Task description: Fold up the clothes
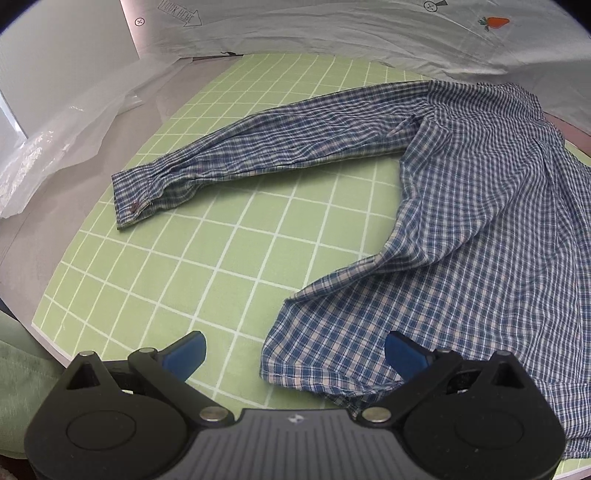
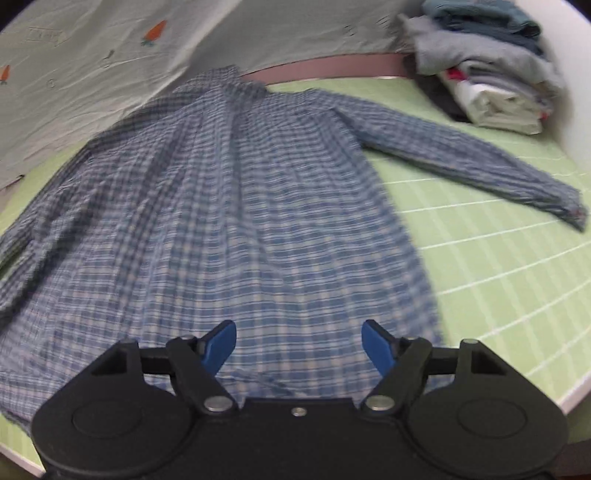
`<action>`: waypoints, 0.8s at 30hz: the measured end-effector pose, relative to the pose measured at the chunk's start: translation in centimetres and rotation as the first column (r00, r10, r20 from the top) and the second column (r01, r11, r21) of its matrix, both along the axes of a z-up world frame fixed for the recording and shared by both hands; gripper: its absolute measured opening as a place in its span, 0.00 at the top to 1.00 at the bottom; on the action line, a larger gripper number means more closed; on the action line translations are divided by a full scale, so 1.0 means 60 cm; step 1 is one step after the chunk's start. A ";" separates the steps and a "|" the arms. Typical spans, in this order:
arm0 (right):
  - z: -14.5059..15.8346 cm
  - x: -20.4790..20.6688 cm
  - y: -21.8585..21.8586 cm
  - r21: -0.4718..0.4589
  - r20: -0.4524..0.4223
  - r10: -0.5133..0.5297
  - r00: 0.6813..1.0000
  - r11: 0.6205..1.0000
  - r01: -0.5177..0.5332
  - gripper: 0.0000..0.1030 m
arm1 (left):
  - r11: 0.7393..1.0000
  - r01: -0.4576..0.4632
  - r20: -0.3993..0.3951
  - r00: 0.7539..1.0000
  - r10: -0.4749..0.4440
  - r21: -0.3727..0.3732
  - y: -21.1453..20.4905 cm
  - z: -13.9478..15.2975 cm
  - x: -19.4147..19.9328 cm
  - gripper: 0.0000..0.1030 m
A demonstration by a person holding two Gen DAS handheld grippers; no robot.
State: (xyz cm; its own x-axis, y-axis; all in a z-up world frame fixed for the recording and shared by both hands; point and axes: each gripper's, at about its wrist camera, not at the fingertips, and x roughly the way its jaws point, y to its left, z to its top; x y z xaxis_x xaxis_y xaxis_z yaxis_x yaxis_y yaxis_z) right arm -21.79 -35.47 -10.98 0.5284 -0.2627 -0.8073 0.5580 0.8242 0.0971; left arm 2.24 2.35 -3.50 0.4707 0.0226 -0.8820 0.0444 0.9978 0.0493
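Shirt (image 1: 480, 206) in blue-and-white plaid lies spread on a green cutting mat (image 1: 207, 266) marked with a white grid, its collar end toward the far edge and its hem toward the cameras. In the left wrist view one long sleeve (image 1: 258, 155) stretches out flat to the left across the mat, ending in a buttoned cuff (image 1: 135, 203), while the body of the shirt runs down the right side with a loose corner of the hem rumpled near the bottom. The left gripper (image 1: 293, 356) hangs low over that hem corner with its blue-padded fingers (image 1: 186, 354) spread wide and nothing between them; the right pad sits over the cloth, the left one over bare mat. Crinkled clear plastic (image 1: 55, 147) lies off the mat's left edge, and a pale sheet (image 1: 332, 33) printed with a carrot hangs behind. The right wrist view, somewhat blurred, looks up the back of the shirt, the other sleeve (image 2: 472, 162) angling out to the right over the grid. The right gripper (image 2: 299, 347) is also wide apart and empty above the hem. A stack of folded clothes (image 2: 487, 70) rests at the mat's far right corner.
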 end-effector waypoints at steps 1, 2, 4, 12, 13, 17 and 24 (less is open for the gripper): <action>-0.003 0.005 0.006 0.012 0.003 0.010 1.000 1.000 -0.010 0.27 | 1.000 0.006 0.003 1.000 -0.006 0.000 -0.001 0.002 0.002 0.01; -0.008 0.008 0.013 0.021 -0.001 0.013 1.000 1.000 -0.013 0.27 | 1.000 0.012 0.001 1.000 -0.012 -0.001 0.000 0.002 0.003 0.01; -0.017 0.012 0.023 0.039 -0.019 0.016 1.000 0.999 -0.015 0.31 | 1.000 0.021 -0.005 1.000 -0.021 0.001 0.001 -0.002 0.005 0.01; -0.028 -0.018 0.036 0.067 -0.071 0.022 0.997 0.998 -0.018 0.95 | 1.000 0.026 -0.025 0.999 -0.026 -0.005 0.009 -0.014 0.016 0.01; -0.028 -0.024 0.037 0.063 -0.065 0.025 0.998 0.998 -0.020 0.98 | 1.000 0.027 -0.027 0.999 -0.027 -0.005 0.009 -0.015 0.018 0.01; -0.009 -0.054 0.043 0.034 -0.023 -0.001 1.000 0.999 0.001 1.00 | 1.000 0.029 -0.035 0.999 -0.029 -0.008 0.012 -0.020 0.023 0.01; 0.038 -0.117 0.056 0.059 0.025 -0.015 1.000 0.998 0.014 0.99 | 0.999 -0.004 -0.026 1.000 0.003 -0.036 0.030 -0.021 0.035 0.01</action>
State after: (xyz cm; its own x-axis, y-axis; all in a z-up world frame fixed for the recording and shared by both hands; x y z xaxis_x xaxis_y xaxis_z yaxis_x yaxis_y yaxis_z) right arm -28.79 -32.14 -8.68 0.5455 -0.2232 -0.8078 0.5667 0.8084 0.1593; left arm 4.32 4.15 -4.74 0.4480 -0.0078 -0.8940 0.0421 0.9990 0.0123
